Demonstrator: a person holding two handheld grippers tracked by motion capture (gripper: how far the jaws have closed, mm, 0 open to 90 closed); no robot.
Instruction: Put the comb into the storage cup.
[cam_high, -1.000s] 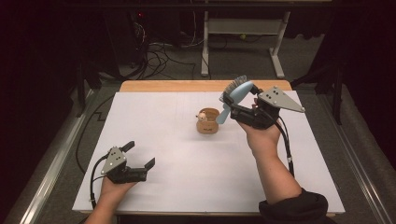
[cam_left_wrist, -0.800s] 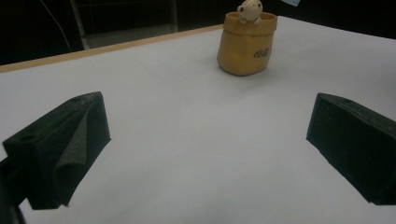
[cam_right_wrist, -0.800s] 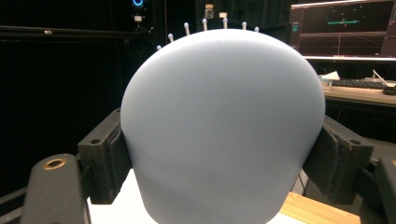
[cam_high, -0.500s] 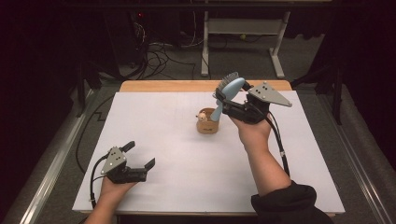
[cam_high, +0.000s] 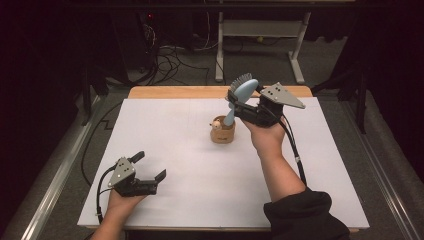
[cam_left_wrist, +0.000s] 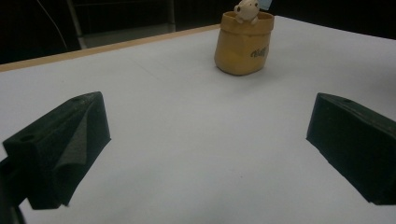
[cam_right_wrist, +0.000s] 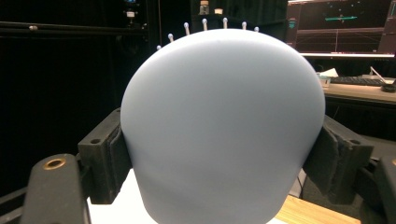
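My right gripper (cam_high: 236, 102) is shut on the head of a light blue hairbrush (cam_high: 243, 90), bristles facing away from me at the top. In the right gripper view the brush's smooth back (cam_right_wrist: 224, 126) bulges between the two pads. Its handle (cam_high: 229, 118) slants down to the mouth of a small tan cup (cam_high: 222, 134) at the table's middle; I cannot tell if the tip is inside. A little cream animal figure (cam_left_wrist: 246, 9) sits on the cup's (cam_left_wrist: 243, 44) rim. My left gripper (cam_high: 150, 166) rests open at the front left, nothing between its jaws (cam_left_wrist: 208, 140).
The white table top (cam_high: 170, 145) has a wooden strip (cam_high: 175, 92) along its far edge. Behind it the floor holds cables (cam_high: 165, 55) and a white table frame (cam_high: 260, 35). Metal rails (cam_high: 65, 165) run along both sides.
My right gripper has carried the brush leftward, bringing the handle over the tan cup. The left gripper has stayed where it was.
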